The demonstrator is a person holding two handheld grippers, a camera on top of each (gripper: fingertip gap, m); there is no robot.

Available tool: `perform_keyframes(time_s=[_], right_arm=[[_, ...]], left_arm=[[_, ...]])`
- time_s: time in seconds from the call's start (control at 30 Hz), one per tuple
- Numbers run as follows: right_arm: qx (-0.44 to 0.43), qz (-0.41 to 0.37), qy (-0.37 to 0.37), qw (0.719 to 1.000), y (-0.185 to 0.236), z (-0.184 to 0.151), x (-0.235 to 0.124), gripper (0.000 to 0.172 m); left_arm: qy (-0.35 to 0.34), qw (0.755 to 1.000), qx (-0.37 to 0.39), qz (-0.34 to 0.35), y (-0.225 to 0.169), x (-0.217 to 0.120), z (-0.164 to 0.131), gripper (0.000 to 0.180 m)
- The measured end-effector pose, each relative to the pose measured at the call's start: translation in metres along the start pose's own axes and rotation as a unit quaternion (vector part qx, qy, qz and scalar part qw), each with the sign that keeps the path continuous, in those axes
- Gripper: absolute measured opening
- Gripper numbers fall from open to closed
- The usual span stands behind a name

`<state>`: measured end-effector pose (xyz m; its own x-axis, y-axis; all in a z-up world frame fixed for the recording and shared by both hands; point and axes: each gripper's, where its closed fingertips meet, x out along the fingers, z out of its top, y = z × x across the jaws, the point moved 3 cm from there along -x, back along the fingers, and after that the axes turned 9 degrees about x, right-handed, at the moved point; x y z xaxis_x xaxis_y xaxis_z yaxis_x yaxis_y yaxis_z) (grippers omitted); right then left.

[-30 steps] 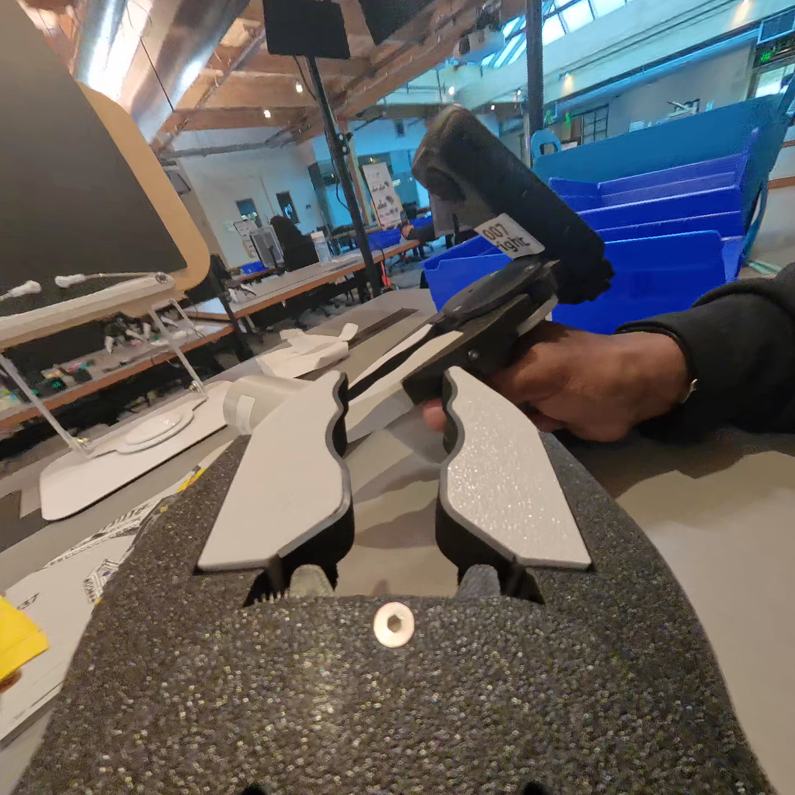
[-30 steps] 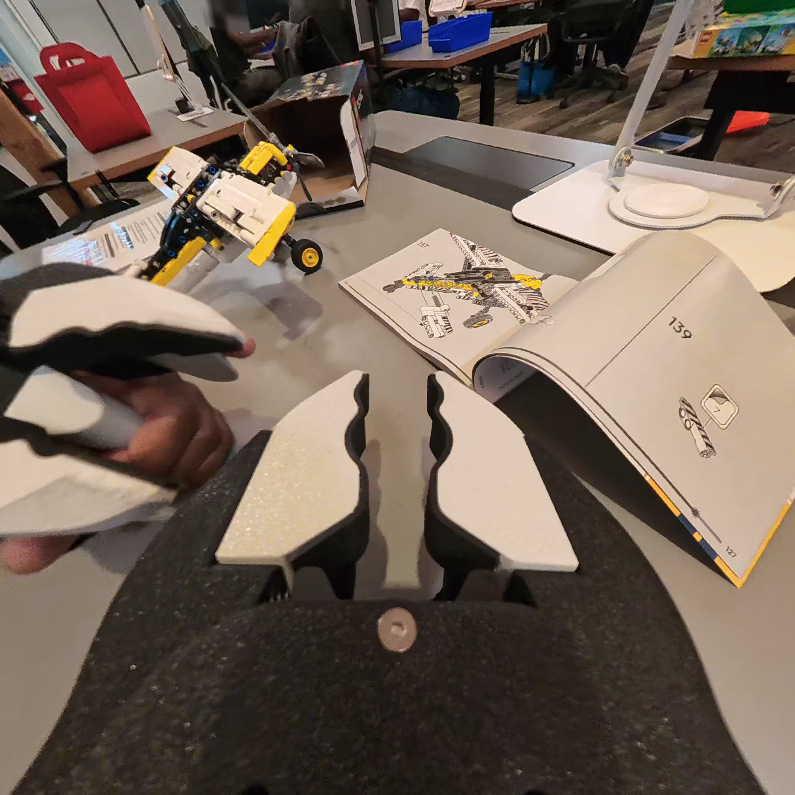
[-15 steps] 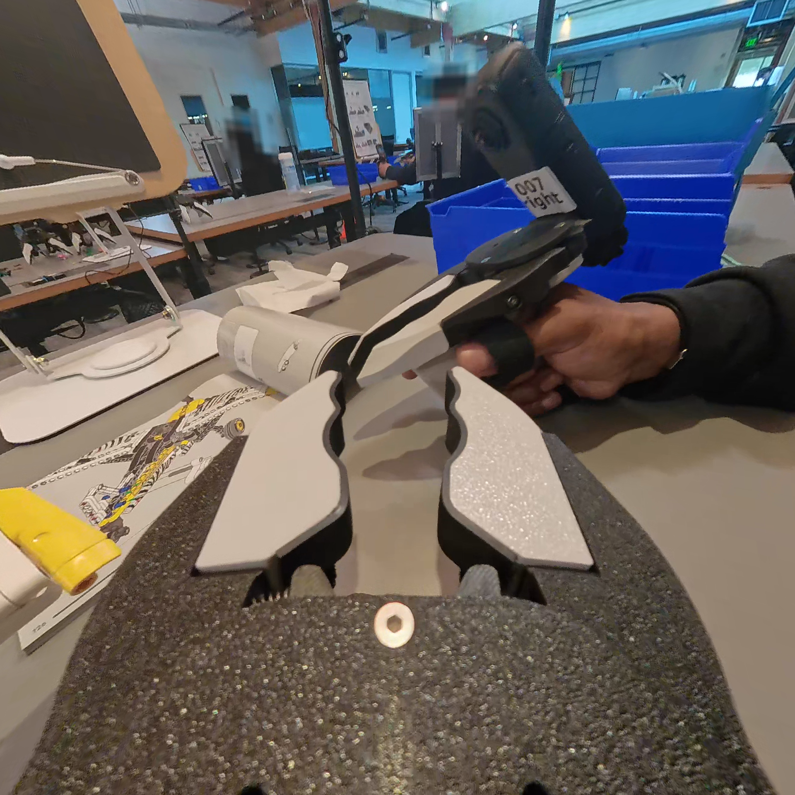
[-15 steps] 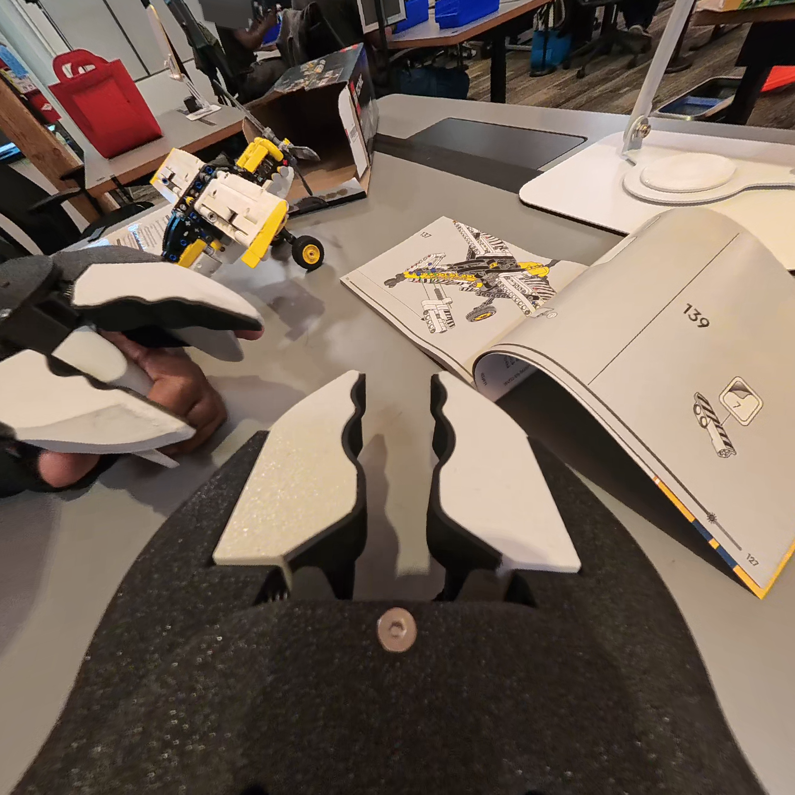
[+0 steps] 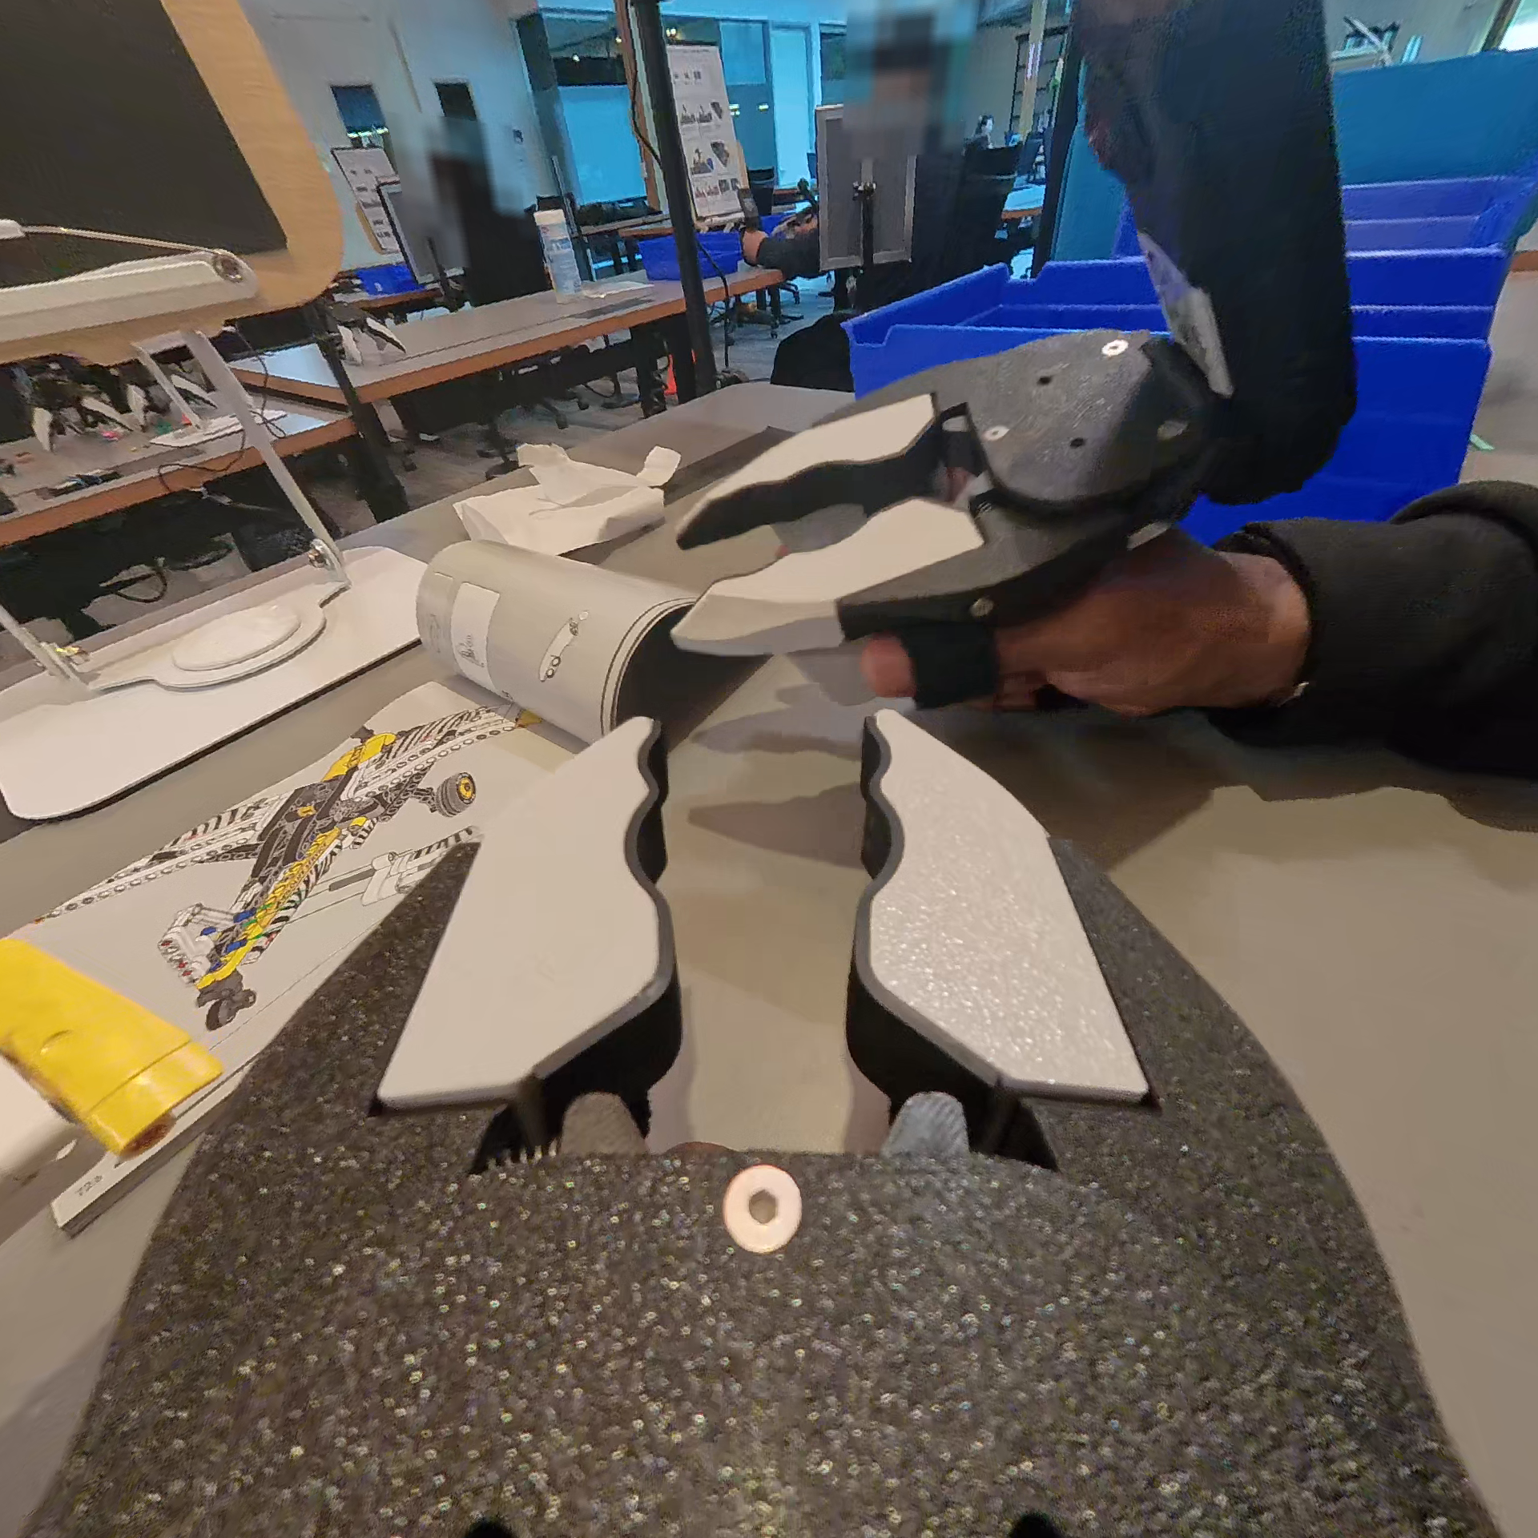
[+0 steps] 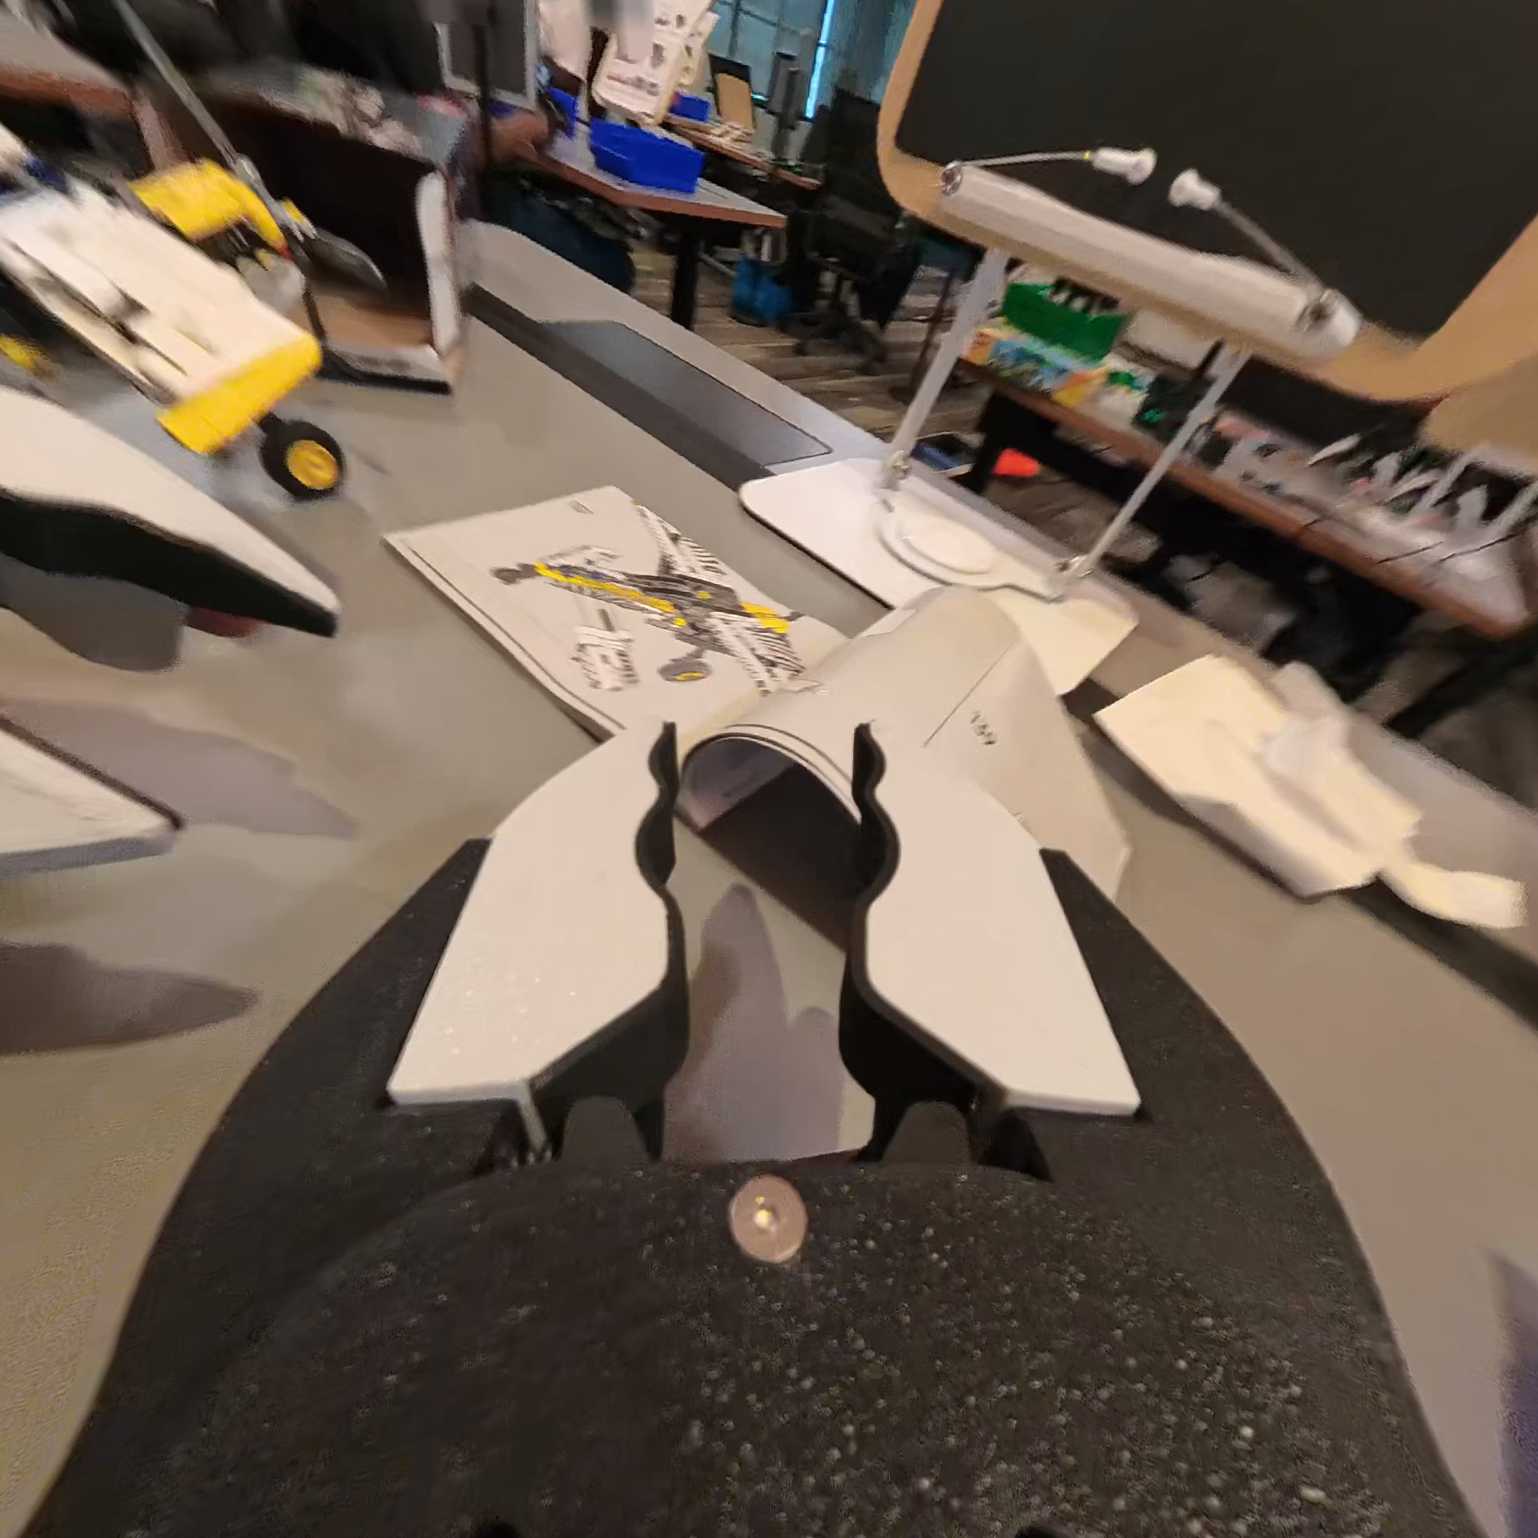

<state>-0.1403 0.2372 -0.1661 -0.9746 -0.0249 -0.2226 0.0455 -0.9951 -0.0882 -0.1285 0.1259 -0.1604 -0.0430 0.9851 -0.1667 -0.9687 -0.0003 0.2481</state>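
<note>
We look along our right gripper [image 6: 761,749], its jaws apart with nothing gripped between them. Just beyond the tips lies an open booklet [image 6: 641,616] on the grey worktop [image 6: 433,749]; its right-hand pages [image 6: 940,674] curl up into an arch, and the arch's near end shows in the gap between the tips. Whether the tips touch the paper we cannot tell. At far left the other gripper [image 6: 158,558] reaches in, blurred. Behind it stands a yellow and white brick model [image 6: 191,333] on wheels. A white lamp base [image 6: 924,533] sits past the booklet, and crumpled white paper [image 6: 1273,791] lies to the right.
</note>
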Motion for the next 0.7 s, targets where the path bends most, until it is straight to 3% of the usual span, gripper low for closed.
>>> perform_keyframes(time_s=[0.13,0.23,0.33,0.47,0.7], right_arm=[[-0.148,-0.03,0.013,0.988,0.006,-0.007,0.016,0.046],[-0.273,-0.072,0.036,0.959,0.002,-0.017,0.023,0.045],[-0.342,-0.101,0.059,0.933,-0.008,-0.023,0.027,0.041],[-0.354,-0.13,0.149,0.914,-0.03,-0.046,0.031,0.012],[-0.327,-0.137,0.168,0.92,-0.037,-0.05,0.023,0.009]], left_arm=[[0.0,1.0,-0.001,-0.01,-0.002,0.002,0.0,0.045],[-0.009,1.0,-0.009,-0.014,-0.001,-0.001,0.002,0.045],[-0.009,1.0,-0.019,-0.019,0.0,-0.001,0.001,0.044],[-0.01,0.999,-0.026,-0.024,0.0,-0.001,0.001,0.044],[-0.011,0.999,-0.034,-0.026,0.001,-0.001,0.001,0.044]])
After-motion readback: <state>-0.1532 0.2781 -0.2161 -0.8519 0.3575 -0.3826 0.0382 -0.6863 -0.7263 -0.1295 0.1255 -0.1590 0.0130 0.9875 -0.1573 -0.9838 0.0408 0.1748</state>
